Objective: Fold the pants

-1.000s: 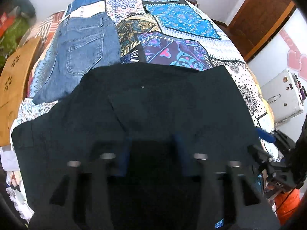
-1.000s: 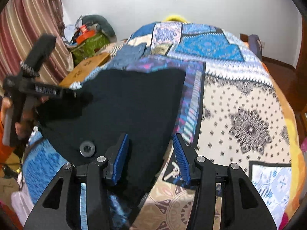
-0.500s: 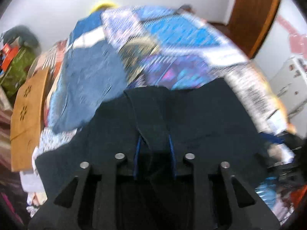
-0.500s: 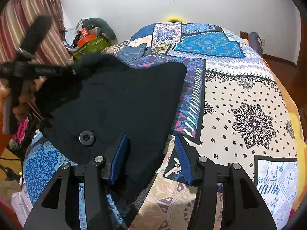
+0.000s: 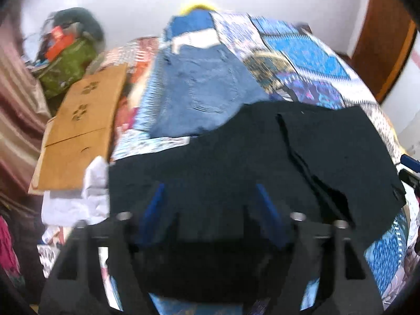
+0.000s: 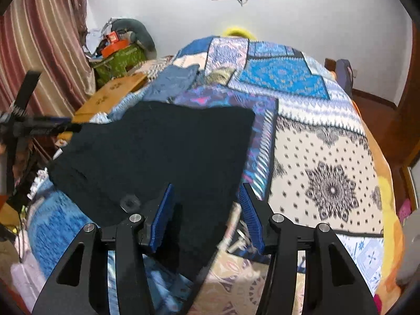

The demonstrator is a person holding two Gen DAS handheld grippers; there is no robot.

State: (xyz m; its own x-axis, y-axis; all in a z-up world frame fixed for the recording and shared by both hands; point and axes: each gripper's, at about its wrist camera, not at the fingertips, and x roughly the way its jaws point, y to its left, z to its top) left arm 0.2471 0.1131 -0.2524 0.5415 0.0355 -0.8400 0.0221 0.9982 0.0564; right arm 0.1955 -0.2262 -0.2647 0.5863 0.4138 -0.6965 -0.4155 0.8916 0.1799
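1. The black pants lie folded on the patchwork bedspread, toward the near left side of the bed, with a flap doubled over the top and a crease line showing in the left wrist view. Folded blue jeans sit just beyond them, touching or slightly under their far edge.

2. The left claw is opening: its blue pads stand wide apart above the dark cloth and press on nothing. By the look of it, the fold has just been laid and let go.

3. The right claw stands half wide over the near right corner of the pants. Cloth lies between and below its pads, but they do not pinch it; it holds nothing.

4. To do this step well, lift the left claw straight off so a pad does not snag the flap and drag it open.

5. Check that the doubled layer lines up with the edges below; the near right edge looks uneven and hangs toward the bed's side.

6. For the next fold, each claw should take a corner through all layers, not the top one alone.

7. Carry both corners at the same pace, keeping the cloth taut, and set it down clear of the jeans.
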